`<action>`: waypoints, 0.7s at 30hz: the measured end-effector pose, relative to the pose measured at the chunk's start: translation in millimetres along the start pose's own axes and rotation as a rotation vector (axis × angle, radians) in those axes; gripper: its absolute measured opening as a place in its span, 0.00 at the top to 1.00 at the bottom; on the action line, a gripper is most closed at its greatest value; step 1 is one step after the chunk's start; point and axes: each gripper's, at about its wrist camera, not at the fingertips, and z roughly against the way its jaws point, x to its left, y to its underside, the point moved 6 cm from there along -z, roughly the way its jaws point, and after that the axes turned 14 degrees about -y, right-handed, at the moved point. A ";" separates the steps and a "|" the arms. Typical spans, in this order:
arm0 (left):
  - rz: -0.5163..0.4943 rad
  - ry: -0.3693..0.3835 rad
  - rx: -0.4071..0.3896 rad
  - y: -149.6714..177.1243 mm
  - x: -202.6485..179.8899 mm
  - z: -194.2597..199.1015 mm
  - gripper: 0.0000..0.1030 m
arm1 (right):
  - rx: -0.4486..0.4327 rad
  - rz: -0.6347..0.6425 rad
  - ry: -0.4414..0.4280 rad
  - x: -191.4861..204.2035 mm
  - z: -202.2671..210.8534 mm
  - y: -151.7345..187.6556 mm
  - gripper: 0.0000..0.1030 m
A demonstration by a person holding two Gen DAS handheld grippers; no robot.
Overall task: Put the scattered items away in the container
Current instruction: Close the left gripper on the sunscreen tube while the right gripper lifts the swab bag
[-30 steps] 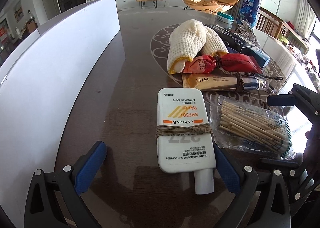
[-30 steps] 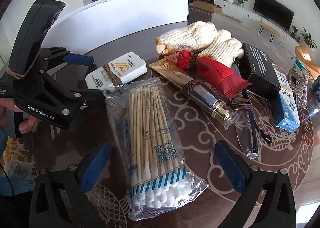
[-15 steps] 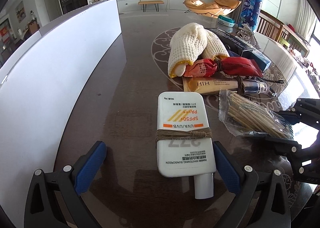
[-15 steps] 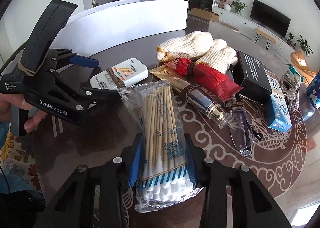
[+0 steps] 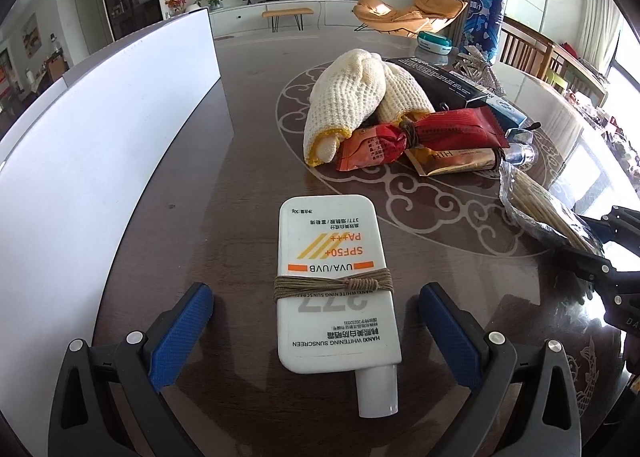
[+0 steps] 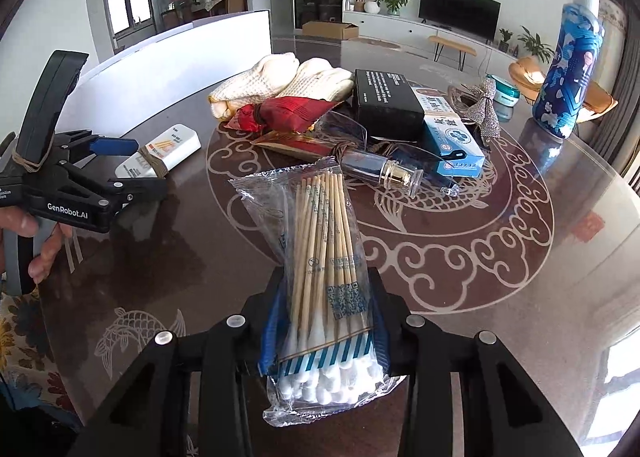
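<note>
The bag of cotton swabs (image 6: 326, 281) sits clamped at its lower end between the blue pads of my right claw (image 6: 324, 331), lifted off the table (image 6: 460, 241) with its sealed top pointing toward the far pile. My left claw (image 5: 316, 323) hangs released, jaws wide, straddling the white sunscreen tube (image 5: 334, 285), which lies flat on the table with twine around its middle, touching neither pad. Farther off sit the knitted gloves (image 5: 352, 93), a red snack packet (image 5: 420, 135), a gold-capped bottle (image 6: 384, 173), a black box (image 6: 386, 99) and a blue-and-white box (image 6: 452, 137). The white container wall (image 5: 100, 145) runs along the left.
</note>
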 end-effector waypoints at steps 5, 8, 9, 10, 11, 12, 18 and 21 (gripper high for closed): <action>0.000 0.000 0.000 -0.1 -0.3 -0.1 0.00 | -0.001 0.000 0.000 1.3 0.4 3.0 0.63; 0.001 -0.002 0.000 -0.3 -0.3 -0.4 0.00 | -0.001 0.001 -0.003 1.3 -0.3 2.8 0.62; 0.001 -0.003 0.000 -0.4 -0.5 -0.3 0.00 | -0.001 0.001 -0.004 1.3 -0.6 2.6 0.61; 0.002 -0.004 0.001 -0.2 -0.3 -0.1 0.00 | -0.001 0.001 -0.005 1.3 -0.8 2.6 0.61; 0.002 -0.004 0.000 0.1 -0.1 0.2 0.00 | -0.001 0.000 -0.006 1.2 -0.8 2.6 0.60; 0.003 -0.003 0.001 0.5 0.0 0.5 0.00 | -0.002 -0.002 -0.009 1.1 -0.8 2.5 0.60; -0.007 0.000 0.022 1.2 -0.3 0.7 0.00 | -0.008 -0.019 -0.038 -0.6 -0.6 2.0 0.59; -0.008 -0.004 0.047 -1.5 -1.9 -1.8 0.00 | 0.021 -0.009 -0.039 0.5 -2.6 0.1 0.58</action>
